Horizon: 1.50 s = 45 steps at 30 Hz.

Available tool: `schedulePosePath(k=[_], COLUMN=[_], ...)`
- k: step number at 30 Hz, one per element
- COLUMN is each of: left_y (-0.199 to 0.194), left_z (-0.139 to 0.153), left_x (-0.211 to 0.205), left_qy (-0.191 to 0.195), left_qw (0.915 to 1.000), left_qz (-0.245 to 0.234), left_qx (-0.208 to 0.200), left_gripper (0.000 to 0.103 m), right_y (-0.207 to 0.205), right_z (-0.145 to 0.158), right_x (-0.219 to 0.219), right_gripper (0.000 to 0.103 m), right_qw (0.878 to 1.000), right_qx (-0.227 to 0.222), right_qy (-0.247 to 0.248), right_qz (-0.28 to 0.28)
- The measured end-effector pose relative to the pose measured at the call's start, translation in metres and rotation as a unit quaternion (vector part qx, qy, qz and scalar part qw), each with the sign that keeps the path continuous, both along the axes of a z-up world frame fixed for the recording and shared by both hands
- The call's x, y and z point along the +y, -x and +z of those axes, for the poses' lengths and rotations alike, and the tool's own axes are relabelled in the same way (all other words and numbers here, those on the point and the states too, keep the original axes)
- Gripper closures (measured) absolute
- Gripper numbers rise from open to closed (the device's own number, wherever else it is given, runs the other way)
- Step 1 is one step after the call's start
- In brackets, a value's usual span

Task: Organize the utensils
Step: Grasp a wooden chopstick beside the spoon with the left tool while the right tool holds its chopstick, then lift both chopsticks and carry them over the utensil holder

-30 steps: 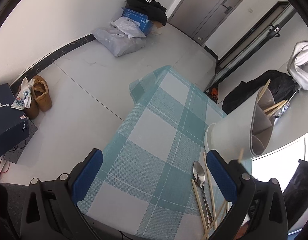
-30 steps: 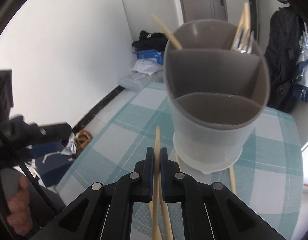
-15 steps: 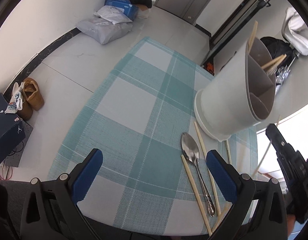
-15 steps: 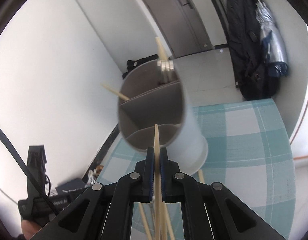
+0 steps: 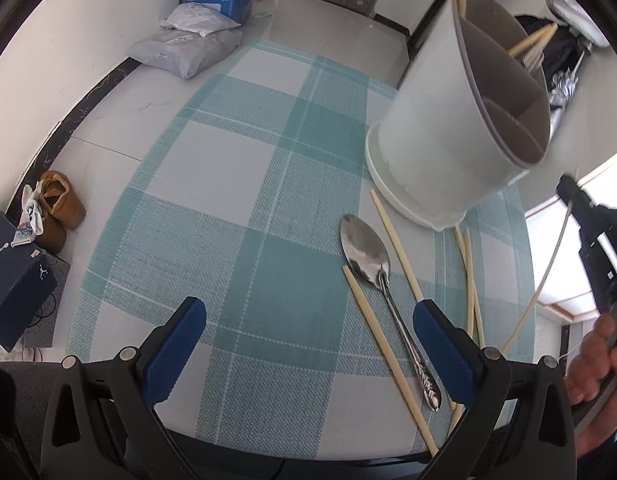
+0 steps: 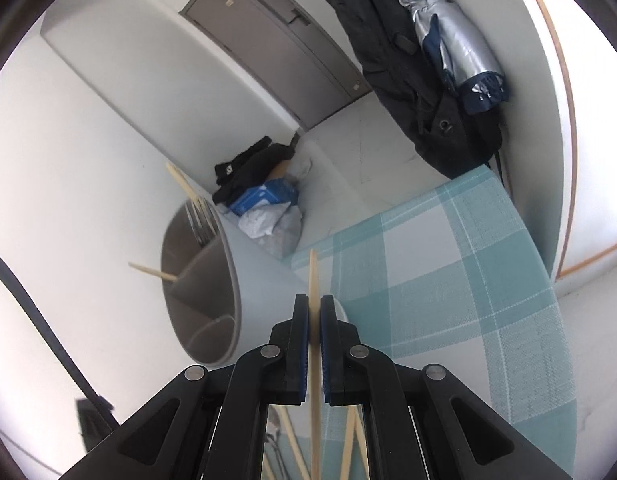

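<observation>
Right gripper [image 6: 314,312] is clamped on one pale wooden chopstick [image 6: 313,276], which projects toward 12 o'clock past the pads. The grey divided holder [image 6: 212,280] stands at its 10 o'clock on the checked cloth [image 6: 468,280]. Only the left view shows the spoon [image 5: 366,252] and loose chopsticks [image 5: 396,236], lying between the left gripper [image 5: 308,340] fingers, which stand apart and empty.

We see a teal-and-white checked tablecloth [image 5: 268,208], a pale grey utensil holder [image 5: 440,128] (darker grey inside), a shiny silver spoon [image 5: 366,252], light wooden chopsticks [image 5: 396,240], and blue pads [image 5: 176,344] on our black gripper.
</observation>
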<state>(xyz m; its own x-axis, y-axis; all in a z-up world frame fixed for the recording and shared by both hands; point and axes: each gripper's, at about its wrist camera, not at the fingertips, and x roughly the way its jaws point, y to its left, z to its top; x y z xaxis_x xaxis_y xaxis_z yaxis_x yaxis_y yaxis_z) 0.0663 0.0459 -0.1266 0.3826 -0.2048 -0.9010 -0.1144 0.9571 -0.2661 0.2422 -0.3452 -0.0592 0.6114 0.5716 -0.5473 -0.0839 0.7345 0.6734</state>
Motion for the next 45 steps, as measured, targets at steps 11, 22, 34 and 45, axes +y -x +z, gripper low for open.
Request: schedulePosePath(k=[11,22,34,45], left_y=[-0.006,-0.008,-0.017,-0.021], left_z=[-0.010,-0.009,-0.009,0.012], left_x=[-0.021,-0.044,-0.045,-0.031], left_qy=[-0.066,-0.122,-0.105,-0.068], left_qw=[0.9975,0.9924,0.9936,0.9951], left_qz=[-0.002,0.004,0.040,0.053], left_qx=[0.023,0.013,0.000,-0.048], left_gripper=[0.023,0.084,0.102,0.102], right_y=[0.004,0.026,0.036,0.040], right_z=[0.042,0.060,0.062,0.063], right_x=[-0.023,-0.022,-0.030,-0.031], right_gripper=[0.098,0.098,0.098,0.098], right_qw=[0.999,0.993,0.992,0.991], right_qx=[-0.042,-0.117,-0.126,-0.129], right_qy=[-0.007,0.023,0.015,0.019], right_qz=[0.009,0.009,0.003,-0.001])
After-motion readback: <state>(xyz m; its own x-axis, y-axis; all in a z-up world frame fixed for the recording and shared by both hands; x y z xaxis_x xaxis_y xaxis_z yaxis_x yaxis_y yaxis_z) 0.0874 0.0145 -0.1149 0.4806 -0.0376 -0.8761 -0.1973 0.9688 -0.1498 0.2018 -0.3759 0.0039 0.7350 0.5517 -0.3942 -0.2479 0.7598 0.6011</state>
